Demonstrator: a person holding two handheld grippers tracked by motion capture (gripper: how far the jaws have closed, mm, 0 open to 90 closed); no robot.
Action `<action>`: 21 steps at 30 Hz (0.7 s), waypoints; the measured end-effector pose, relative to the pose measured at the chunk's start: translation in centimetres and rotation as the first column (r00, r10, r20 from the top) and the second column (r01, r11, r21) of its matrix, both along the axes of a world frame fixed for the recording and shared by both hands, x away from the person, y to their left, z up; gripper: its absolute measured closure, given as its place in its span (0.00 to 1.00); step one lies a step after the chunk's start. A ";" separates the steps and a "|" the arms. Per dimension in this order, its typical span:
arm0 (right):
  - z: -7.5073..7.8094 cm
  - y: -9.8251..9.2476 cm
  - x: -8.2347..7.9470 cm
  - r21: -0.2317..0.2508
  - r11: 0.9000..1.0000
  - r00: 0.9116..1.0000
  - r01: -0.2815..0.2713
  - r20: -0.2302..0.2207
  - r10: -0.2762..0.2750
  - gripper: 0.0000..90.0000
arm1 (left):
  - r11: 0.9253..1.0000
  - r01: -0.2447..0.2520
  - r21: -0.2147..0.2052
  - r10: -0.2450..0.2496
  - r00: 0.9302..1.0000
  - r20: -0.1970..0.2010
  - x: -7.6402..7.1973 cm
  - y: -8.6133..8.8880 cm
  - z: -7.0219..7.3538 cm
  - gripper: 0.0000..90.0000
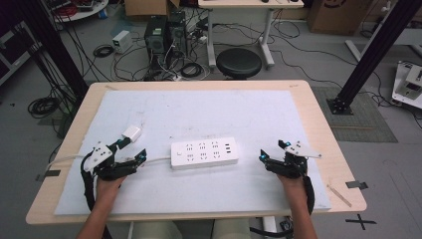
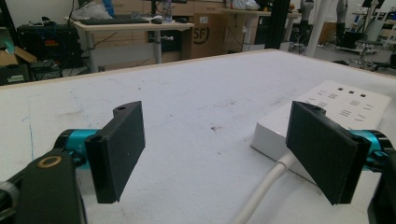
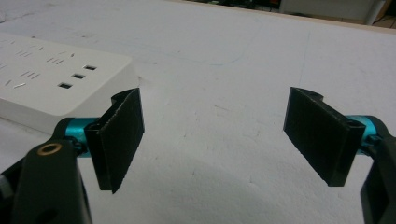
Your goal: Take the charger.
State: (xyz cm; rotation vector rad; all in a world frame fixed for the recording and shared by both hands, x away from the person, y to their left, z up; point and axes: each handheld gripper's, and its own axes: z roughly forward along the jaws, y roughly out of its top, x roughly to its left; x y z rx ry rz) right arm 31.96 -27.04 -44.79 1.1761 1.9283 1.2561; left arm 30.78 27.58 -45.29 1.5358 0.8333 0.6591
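Note:
A white power strip (image 1: 204, 153) lies flat in the middle of the white mat (image 1: 199, 109), sockets up. Its white cable (image 1: 157, 160) runs left and passes under my left gripper (image 1: 135, 148), which rests on the mat just left of the strip, jaws open and empty. A white plug (image 1: 132, 133) lies by that gripper's far jaw. In the left gripper view, the left gripper (image 2: 224, 149) has the strip's end (image 2: 327, 109) and the cable (image 2: 261, 191) by the right jaw. My right gripper (image 1: 272, 150) sits right of the strip, open and empty. In the right gripper view, the right gripper (image 3: 215, 135) has the strip (image 3: 51, 79) left of it.
The mat covers most of a light wooden table (image 1: 318, 124). Beyond the far edge stand a black round stool (image 1: 239, 62), computer towers (image 1: 161, 35) and tangled floor cables. Black frame posts (image 1: 368, 55) rise at both sides.

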 end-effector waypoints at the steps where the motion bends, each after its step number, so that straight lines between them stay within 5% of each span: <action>1: 0.0 0.0 0.0 0.000 1.000 1.000 0.000 0.000 0.000 0.23 | 1.000 0.000 0.000 0.000 1.000 0.000 0.0 0.0 0.0 0.22; 10: 0.0 0.0 0.1 0.001 1.000 1.000 0.000 -0.011 0.000 0.23 | 1.000 -0.013 -0.017 0.012 0.999 -0.036 0.5 0.2 0.3 0.22; 14: 0.0 0.0 0.1 0.003 1.000 1.000 0.001 -0.010 -0.001 0.23 | 1.000 -0.001 -0.018 0.001 1.000 0.015 1.3 0.8 2.7 0.22; 18: 0.0 0.0 0.2 0.001 1.000 1.000 0.000 -0.018 0.000 0.23 | 0.997 0.082 -0.003 -0.082 0.996 0.037 3.3 1.8 5.5 0.22; 21: 0.0 0.0 0.2 0.004 1.000 1.000 0.002 -0.027 -0.002 0.23 | 0.987 0.154 0.038 -0.155 0.988 0.006 5.3 2.7 6.8 0.22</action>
